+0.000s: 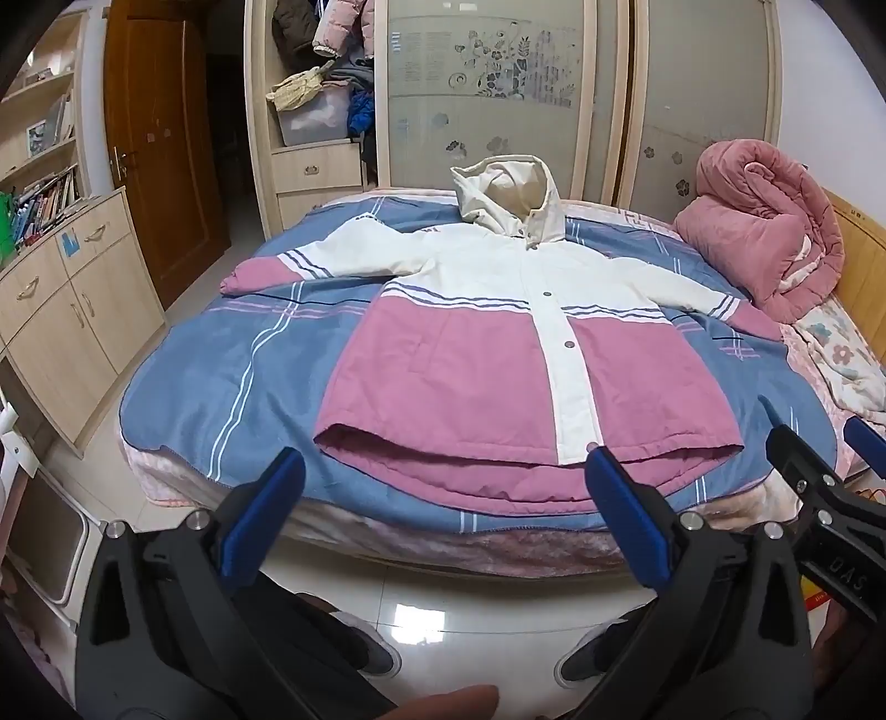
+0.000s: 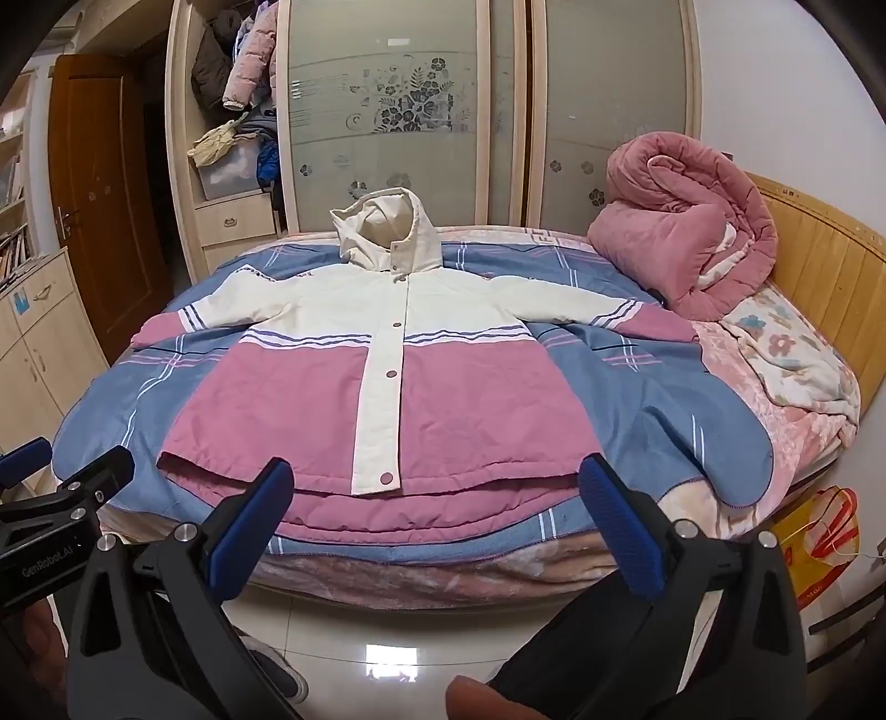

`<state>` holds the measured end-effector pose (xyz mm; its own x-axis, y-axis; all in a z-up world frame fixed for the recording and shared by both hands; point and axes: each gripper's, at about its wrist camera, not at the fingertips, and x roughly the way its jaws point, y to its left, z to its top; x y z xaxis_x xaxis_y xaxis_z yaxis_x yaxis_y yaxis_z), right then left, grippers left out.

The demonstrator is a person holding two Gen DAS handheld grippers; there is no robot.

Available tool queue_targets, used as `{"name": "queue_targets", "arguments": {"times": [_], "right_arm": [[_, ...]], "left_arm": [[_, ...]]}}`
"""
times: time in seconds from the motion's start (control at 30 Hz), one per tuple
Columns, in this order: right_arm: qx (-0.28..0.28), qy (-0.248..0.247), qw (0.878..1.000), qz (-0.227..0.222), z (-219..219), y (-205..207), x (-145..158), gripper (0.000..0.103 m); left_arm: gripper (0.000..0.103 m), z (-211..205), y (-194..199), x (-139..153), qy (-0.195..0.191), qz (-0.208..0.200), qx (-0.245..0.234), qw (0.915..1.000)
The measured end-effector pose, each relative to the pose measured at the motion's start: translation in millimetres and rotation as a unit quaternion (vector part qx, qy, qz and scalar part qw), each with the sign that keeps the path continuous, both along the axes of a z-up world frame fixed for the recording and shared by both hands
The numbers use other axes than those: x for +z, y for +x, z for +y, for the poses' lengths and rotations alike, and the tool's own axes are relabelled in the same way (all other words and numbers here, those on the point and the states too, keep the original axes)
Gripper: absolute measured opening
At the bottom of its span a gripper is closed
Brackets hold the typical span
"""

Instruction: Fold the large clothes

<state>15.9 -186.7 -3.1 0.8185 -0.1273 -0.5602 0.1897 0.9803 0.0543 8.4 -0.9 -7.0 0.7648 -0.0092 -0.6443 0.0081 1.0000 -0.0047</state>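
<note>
Bed (image 2: 819,266) w/ headboard, wardrobe (image 2: 387,111), glossy floor (image 2: 387,653)

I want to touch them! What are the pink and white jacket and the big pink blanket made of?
The jacket looks like smooth woven cloth with light padding: matte, finely creased, with metal-looking snaps. The blanket looks like soft plush fleece: fuzzy, puffy, rolled in thick folds. That is only a guess from looks.

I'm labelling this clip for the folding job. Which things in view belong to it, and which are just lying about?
Job: jacket, spread flat on the bed; left tongs and right tongs, both open.

Lying about: rolled pink quilt, floral blanket, wardrobe clothes, yellow bag.
</note>
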Motion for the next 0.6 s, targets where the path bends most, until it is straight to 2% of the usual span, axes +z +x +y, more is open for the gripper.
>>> {"name": "queue_targets", "arguments": {"times": [0.6], "right_arm": [[-0.004, -0.002, 1.000, 0.001, 3.1, 4.9, -9.7, 0.102]], "left_arm": [[0.101, 0.8, 3.5, -2.9, 0.004, 0.003, -0.001, 1.0000]]}}
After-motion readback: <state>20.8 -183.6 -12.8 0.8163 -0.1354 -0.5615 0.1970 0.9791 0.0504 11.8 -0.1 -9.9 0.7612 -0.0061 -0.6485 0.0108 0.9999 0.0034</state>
